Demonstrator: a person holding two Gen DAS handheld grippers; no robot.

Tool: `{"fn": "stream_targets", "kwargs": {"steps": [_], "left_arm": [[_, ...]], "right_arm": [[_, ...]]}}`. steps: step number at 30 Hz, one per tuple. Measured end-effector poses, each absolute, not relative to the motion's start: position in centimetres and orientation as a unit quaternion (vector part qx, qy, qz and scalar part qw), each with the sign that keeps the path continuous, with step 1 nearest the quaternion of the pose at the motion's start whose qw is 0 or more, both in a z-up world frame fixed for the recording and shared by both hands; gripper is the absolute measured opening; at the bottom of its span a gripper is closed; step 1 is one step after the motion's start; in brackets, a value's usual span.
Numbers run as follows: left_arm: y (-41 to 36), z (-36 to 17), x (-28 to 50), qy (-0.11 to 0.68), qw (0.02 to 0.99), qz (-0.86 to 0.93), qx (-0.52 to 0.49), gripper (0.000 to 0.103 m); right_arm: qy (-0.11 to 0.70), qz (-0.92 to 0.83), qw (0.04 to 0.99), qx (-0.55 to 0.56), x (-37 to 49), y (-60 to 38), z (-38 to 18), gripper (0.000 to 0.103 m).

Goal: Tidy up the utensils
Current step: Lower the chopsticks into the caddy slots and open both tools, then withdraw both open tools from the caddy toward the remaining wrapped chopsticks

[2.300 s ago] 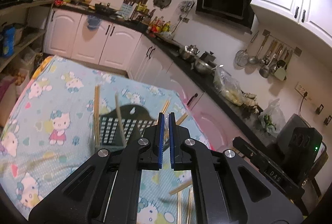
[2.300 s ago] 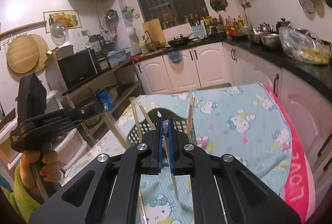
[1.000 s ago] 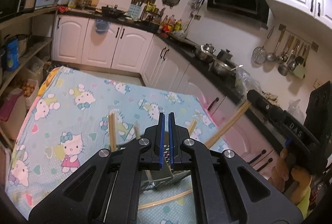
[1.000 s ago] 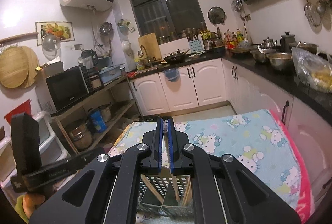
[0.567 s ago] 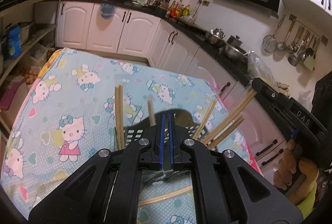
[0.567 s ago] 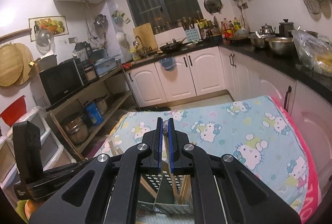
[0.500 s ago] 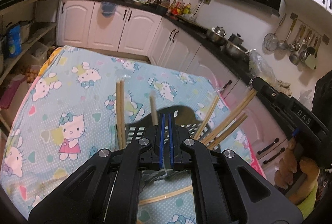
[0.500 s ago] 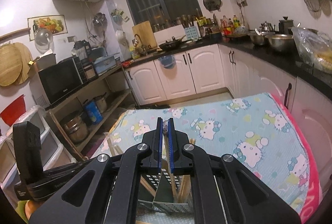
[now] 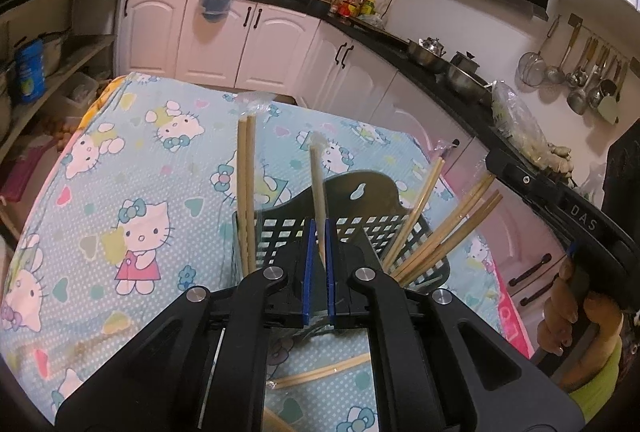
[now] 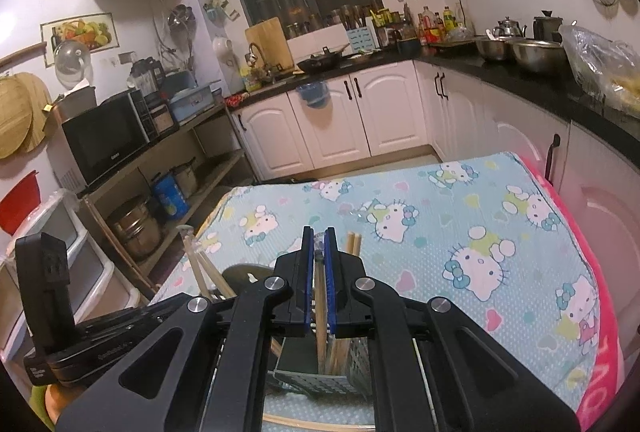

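A black slotted utensil holder [image 9: 360,228] stands on the Hello Kitty tablecloth [image 9: 132,167] with several wooden chopsticks [image 9: 440,232] leaning in it. My left gripper [image 9: 317,232] is just in front of the holder, its blue pads nearly closed on a plastic-wrapped chopstick [image 9: 317,167] that stands upright in the holder. My right gripper [image 10: 319,244] is above the holder [image 10: 320,376], pads nearly closed around a wrapped chopstick [image 10: 320,296] that reaches down into it. The right gripper's body shows at the right of the left wrist view.
A loose pair of chopsticks [image 9: 324,370] lies on the cloth below the holder. White cabinets [image 10: 360,119] and a black counter with pots [image 10: 520,51] ring the table. A shelf with a microwave [image 10: 104,135] stands left. The cloth's pink edge [image 10: 600,312] marks the table's right side.
Both views have drawn closer to the holder. The left gripper has tilted down toward it, and the right gripper has sunk lower over it with its chopstick inside.
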State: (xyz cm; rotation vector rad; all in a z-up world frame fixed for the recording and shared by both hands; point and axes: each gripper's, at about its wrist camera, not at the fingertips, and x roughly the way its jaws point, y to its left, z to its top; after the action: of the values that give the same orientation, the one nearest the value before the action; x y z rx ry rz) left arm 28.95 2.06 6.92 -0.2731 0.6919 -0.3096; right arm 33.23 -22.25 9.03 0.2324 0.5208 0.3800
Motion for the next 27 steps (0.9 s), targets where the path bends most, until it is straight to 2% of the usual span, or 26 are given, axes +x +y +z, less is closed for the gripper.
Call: {"fn": "stream_targets", "kwargs": {"steps": [3,10,13,19,21,25,27], "left_arm": [[2.2,6.7,28.8,0.338,0.92,-0.148,-0.132,0.001],[2.8,6.4,28.6,0.341,0.919,-0.141,-0.135,0.013],[2.9,6.4,28.5,0.341,0.92,-0.14,-0.135,0.024],[2.9,6.5,28.2,0.341,0.92,-0.139,-0.134,0.034],[3.0,6.5,28.0,0.341,0.92,-0.138,-0.134,0.035],[3.2,6.6,27.5,0.339,0.921,-0.137,-0.134,0.047],[3.2,6.8,27.3,0.338,0.922,-0.136,-0.135,0.047]], "right_arm": [[0.261,0.185,0.941,0.115,33.2,-22.4,8.7,0.011],[0.262,0.185,0.941,0.104,32.8,-22.3,8.6,0.02],[0.261,0.185,0.942,0.098,32.5,-22.1,8.7,0.027],[0.254,0.182,0.946,0.087,31.8,-21.9,9.3,0.032],[0.251,0.18,0.947,0.086,31.5,-22.0,9.5,0.034],[0.247,0.178,0.949,0.081,30.9,-22.1,10.0,0.038],[0.245,0.177,0.95,0.079,30.5,-22.2,10.1,0.04]]}}
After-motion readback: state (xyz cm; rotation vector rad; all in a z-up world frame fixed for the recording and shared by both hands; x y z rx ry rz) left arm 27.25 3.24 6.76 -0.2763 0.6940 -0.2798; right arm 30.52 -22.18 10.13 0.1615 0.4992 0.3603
